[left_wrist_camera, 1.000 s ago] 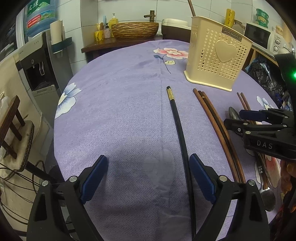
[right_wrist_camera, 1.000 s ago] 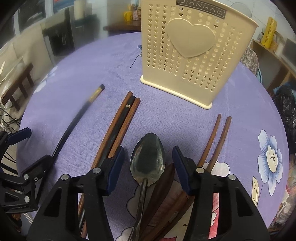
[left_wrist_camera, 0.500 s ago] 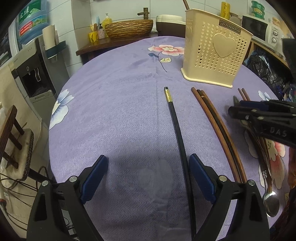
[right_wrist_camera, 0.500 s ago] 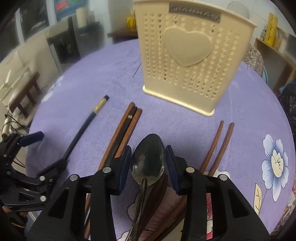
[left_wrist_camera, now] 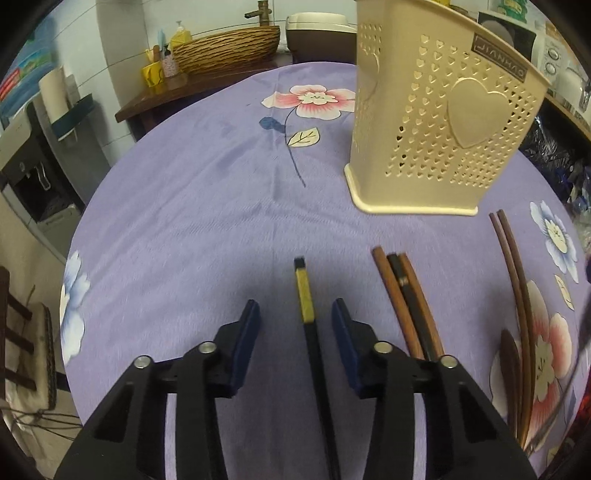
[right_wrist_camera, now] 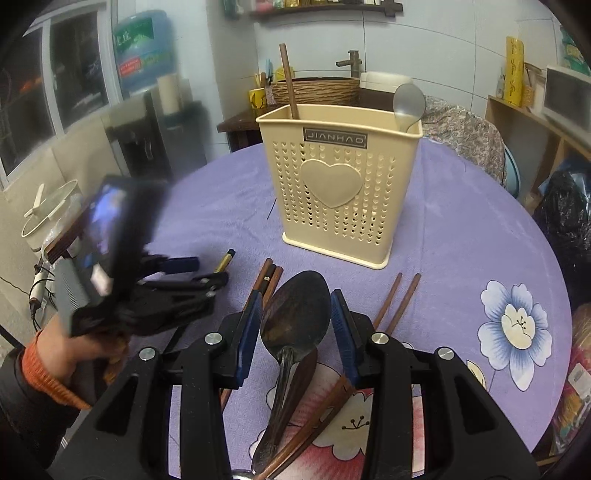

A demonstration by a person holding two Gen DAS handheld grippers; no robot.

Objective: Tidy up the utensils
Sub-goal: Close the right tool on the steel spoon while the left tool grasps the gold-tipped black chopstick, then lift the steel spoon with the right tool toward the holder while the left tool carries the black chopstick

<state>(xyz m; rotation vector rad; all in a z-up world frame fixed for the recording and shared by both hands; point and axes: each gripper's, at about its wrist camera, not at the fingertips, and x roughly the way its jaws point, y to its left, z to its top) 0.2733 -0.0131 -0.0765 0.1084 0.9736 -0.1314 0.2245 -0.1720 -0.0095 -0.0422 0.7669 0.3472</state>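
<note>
A cream perforated utensil holder (left_wrist_camera: 439, 122) (right_wrist_camera: 341, 184) stands on the purple flowered tablecloth (left_wrist_camera: 192, 206), with a wooden stick (right_wrist_camera: 289, 83) and a spoon (right_wrist_camera: 408, 107) in it. My left gripper (left_wrist_camera: 295, 317) straddles a black chopstick with a gold band (left_wrist_camera: 306, 299), jaws partly closed and apart from it. My right gripper (right_wrist_camera: 295, 314) has its pads on both sides of a metal spoon's bowl (right_wrist_camera: 295, 314), lifted and tilted. Brown chopsticks (left_wrist_camera: 402, 295) (right_wrist_camera: 266, 284) lie between, another pair (left_wrist_camera: 513, 258) (right_wrist_camera: 397, 299) lies to the right.
A wooden spoon (right_wrist_camera: 295, 391) lies under the metal one. A side table with a woven basket (left_wrist_camera: 225, 48) and a rice cooker (left_wrist_camera: 321, 27) stands behind. A water dispenser (left_wrist_camera: 33, 147) is at left, shelves (right_wrist_camera: 546, 129) at right.
My left gripper moved forward along the black chopstick and narrowed around its gold end. My right gripper closed on the spoon bowl and lifted, its view tilting up toward the holder.
</note>
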